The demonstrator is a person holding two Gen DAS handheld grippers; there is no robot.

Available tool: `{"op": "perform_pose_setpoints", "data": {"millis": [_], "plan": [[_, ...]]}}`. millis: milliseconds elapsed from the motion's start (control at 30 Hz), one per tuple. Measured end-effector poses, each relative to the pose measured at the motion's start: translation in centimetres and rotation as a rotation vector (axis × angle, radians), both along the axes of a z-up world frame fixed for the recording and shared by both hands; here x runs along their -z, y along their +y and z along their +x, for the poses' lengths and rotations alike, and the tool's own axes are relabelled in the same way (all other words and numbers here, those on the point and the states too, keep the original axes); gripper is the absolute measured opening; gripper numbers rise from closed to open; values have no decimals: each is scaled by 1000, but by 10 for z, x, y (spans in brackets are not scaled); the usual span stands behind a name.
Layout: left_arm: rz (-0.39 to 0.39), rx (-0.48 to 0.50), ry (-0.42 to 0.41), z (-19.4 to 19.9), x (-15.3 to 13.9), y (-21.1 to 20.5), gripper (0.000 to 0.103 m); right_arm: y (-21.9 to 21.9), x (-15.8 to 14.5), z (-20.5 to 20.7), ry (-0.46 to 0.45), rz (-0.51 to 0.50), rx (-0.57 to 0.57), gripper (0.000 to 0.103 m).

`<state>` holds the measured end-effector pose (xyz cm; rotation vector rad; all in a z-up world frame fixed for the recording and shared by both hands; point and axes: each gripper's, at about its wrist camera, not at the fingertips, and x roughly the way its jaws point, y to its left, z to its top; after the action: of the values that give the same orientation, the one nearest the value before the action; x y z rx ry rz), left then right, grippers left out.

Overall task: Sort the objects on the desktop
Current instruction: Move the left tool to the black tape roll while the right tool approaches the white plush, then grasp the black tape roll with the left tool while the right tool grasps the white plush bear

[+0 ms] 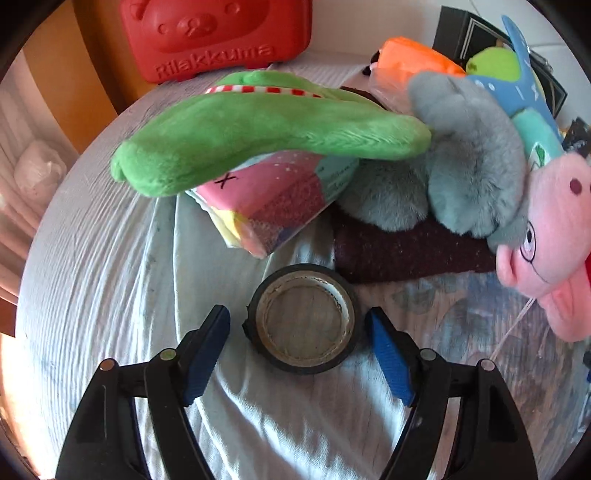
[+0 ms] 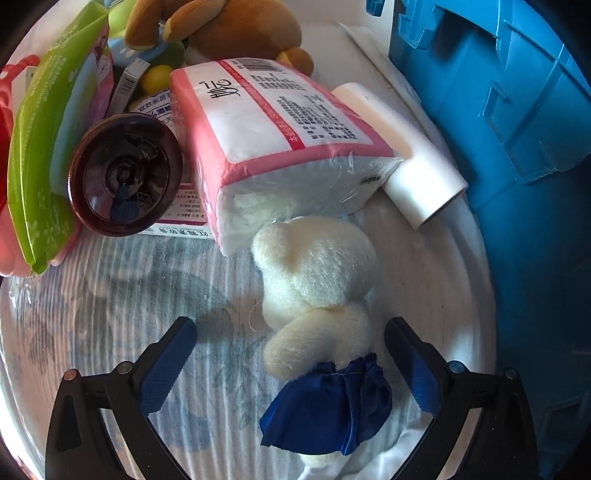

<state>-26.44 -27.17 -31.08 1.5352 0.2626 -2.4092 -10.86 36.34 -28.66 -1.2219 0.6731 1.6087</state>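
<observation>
In the left wrist view a black tape roll lies flat on the white cloth, between the tips of my open left gripper; the blue pads stand apart from its sides. Behind it lie a green plush, a pink patterned pack, a grey plush and a pink pig plush. In the right wrist view a white plush with a blue skirt lies between the fingers of my open right gripper, not gripped.
A red Rilakkuma case stands at the back left. A pink tissue pack, white roll, dark brown cup, green pack and brown plush crowd the table. A blue crate stands right.
</observation>
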Motion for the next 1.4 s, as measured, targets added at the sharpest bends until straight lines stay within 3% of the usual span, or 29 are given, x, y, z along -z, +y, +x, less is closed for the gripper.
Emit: {"op": "perform_pose_setpoints", "data": {"millis": [167, 233, 267, 300, 433, 567, 633, 800, 1067, 1200, 1267, 1400], "plan": [[6, 18, 16, 5, -3, 0, 76, -4, 0, 3, 16, 35, 29, 103], [8, 22, 14, 5, -6, 1, 72, -5, 0, 4, 21, 48, 40, 103], [8, 25, 16, 6, -8, 2, 62, -4, 0, 3, 14, 36, 40, 103], [7, 30, 14, 7, -10, 4, 59, -2, 0, 3, 5, 9, 42, 103], [-20, 36, 22, 14, -14, 9, 59, -12, -16, 5, 32, 42, 50, 98], [-22, 19, 21, 22, -19, 10, 58, -18, -15, 4, -21, 61, 48, 64], [-24, 12, 24, 29, -23, 11, 58, -19, -10, 6, -30, 50, 50, 59], [-56, -5, 60, 58, -41, 21, 58, -32, -20, 5, 6, 66, 29, 31], [-87, -4, 131, 117, -74, 50, 57, -80, -41, -16, 82, 111, -103, 29], [-99, 30, 189, 129, -87, 57, 57, -128, -66, -40, 135, 167, -179, 29], [-98, 52, 215, 133, -95, 66, 57, -147, -80, -33, 166, 195, -206, 29], [-108, 91, 270, 149, -119, 90, 57, -124, -101, -37, 220, 266, -252, 29]]}}
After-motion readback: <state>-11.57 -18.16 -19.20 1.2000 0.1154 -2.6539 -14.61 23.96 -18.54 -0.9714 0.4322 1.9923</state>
